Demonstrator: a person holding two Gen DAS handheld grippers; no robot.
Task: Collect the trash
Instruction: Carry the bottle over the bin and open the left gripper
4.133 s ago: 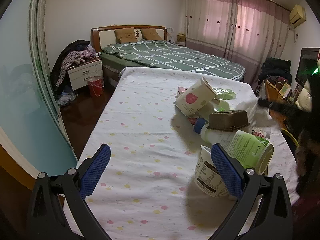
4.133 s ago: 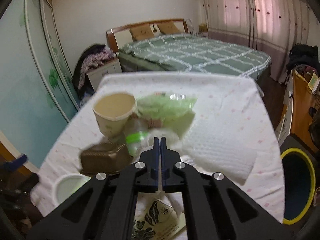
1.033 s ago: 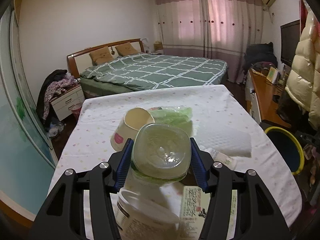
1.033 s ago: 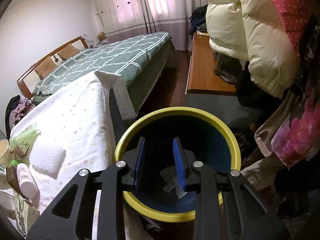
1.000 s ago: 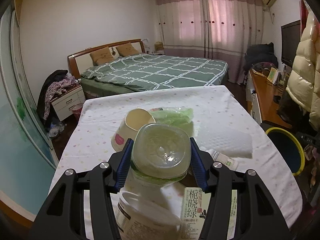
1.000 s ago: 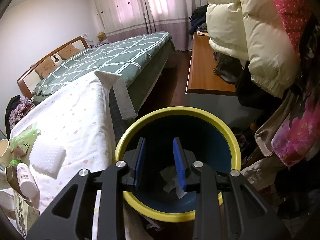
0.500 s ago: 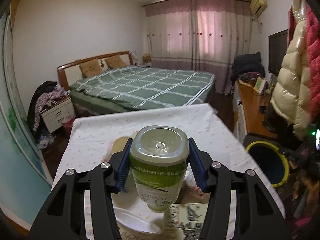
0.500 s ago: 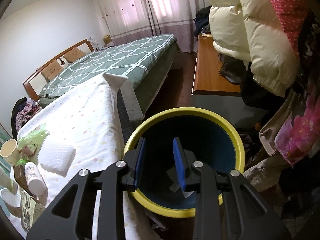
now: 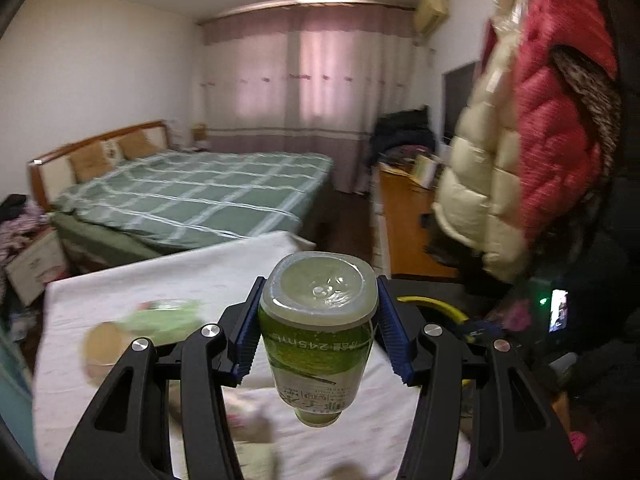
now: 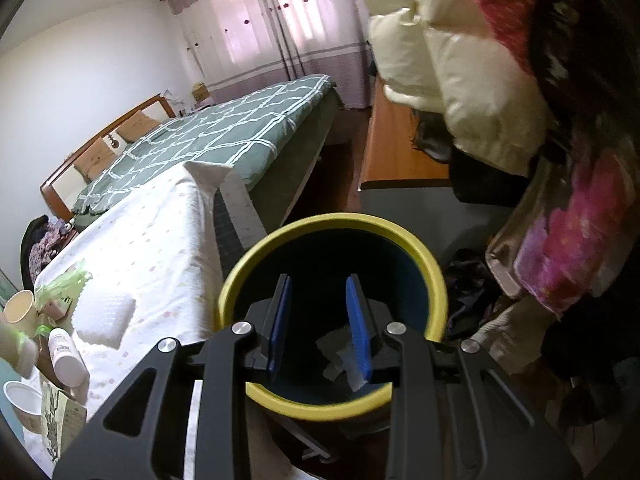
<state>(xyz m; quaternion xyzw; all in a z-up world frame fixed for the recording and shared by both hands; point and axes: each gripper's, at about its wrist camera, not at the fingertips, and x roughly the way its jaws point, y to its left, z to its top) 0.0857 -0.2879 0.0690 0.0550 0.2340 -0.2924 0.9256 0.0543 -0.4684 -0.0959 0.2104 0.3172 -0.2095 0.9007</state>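
My left gripper (image 9: 318, 330) is shut on a green-labelled plastic bottle (image 9: 318, 344), bottom end facing the camera, held in the air above the table (image 9: 200, 276). The yellow-rimmed blue trash bin (image 10: 332, 228) stands on the floor off the table's right side; a piece of its rim shows in the left wrist view (image 9: 434, 304). My right gripper (image 10: 318, 326) is open and empty over the bin's mouth, with white scraps (image 10: 334, 354) inside the bin. More trash lies on the table: a paper cup (image 10: 18, 310), a white bottle (image 10: 66, 354), a green bag (image 10: 64, 282), a white tub (image 10: 22, 402).
A bed with a green checked cover (image 10: 216, 136) stands beyond the table. A wooden desk (image 10: 394, 152) and hanging padded coats (image 10: 452, 64) are to the right of the bin. Clothes lie on the floor by the bin (image 10: 472, 284).
My left gripper has lifted the bottle off the table and swung right toward the bin. My right gripper stays open over the bin, slightly shifted.
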